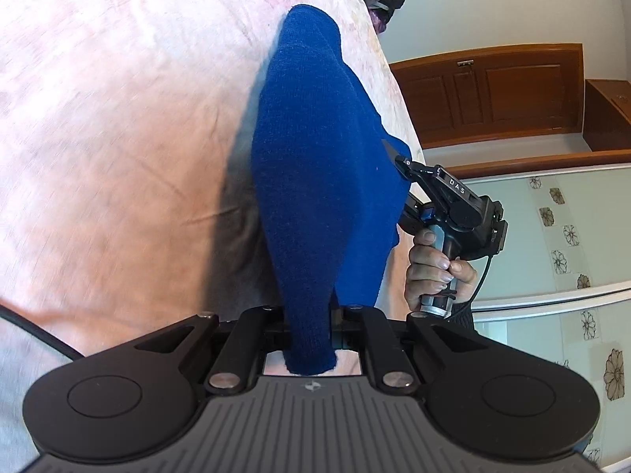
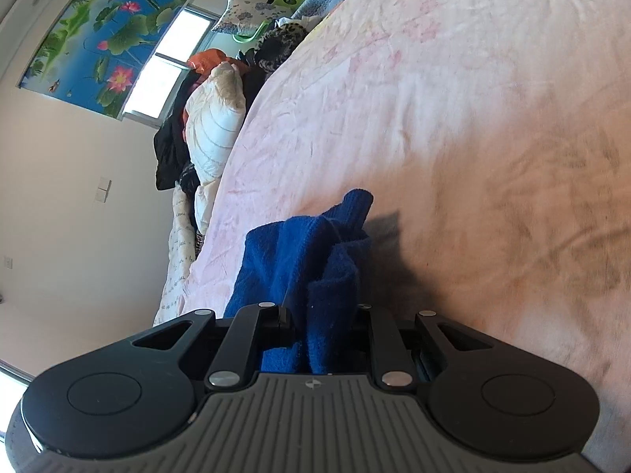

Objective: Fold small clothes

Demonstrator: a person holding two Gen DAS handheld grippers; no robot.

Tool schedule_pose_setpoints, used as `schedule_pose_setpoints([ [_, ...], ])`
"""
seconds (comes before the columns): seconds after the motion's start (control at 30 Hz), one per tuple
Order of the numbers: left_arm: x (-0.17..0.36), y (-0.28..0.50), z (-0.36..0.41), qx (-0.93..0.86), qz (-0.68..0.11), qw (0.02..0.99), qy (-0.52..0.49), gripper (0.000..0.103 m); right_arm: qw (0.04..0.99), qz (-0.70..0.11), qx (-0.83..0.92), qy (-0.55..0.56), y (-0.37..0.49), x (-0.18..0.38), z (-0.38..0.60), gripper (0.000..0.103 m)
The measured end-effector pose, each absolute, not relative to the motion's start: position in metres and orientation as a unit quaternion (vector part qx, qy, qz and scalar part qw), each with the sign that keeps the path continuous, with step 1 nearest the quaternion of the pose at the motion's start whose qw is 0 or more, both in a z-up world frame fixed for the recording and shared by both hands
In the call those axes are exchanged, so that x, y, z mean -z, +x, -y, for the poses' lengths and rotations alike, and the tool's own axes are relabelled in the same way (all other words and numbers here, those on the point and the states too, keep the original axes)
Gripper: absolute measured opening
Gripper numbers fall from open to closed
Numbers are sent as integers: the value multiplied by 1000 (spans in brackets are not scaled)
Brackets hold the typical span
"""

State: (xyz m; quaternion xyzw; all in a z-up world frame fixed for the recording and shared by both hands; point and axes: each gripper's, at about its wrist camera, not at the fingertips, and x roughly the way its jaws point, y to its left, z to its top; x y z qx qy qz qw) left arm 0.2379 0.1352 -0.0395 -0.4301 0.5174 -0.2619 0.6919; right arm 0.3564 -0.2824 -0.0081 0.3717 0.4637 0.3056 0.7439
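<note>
A blue knitted garment [image 1: 315,165] is stretched in the air over the pink bedsheet [image 1: 118,118]. My left gripper [image 1: 311,315] is shut on one end of it; the cloth hides the fingertips. My right gripper [image 1: 398,157] shows in the left wrist view, shut on the garment's other edge, with the hand on its handle. In the right wrist view the blue garment [image 2: 307,260] bunches up between the shut jaws of my right gripper [image 2: 323,315], above the pink bedsheet [image 2: 453,118].
A pile of clothes and a white pillow [image 2: 213,126] lies at the far side of the bed. A wooden door [image 1: 493,90] and a tiled wall [image 1: 552,236] stand beyond the bed's edge. A window with a lotus blind [image 2: 98,39] is on the far wall.
</note>
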Motion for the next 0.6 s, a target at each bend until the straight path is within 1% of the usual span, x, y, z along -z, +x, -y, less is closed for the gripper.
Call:
schedule_pose_setpoints([
  [0.4, 37, 239, -125, 253, -524, 702, -411, 10, 749, -474, -294, 357, 340, 4, 271, 20],
  [0.6, 43, 237, -128, 247, -531, 705, -401, 10, 748, -482, -283, 359, 340, 12, 269, 20],
])
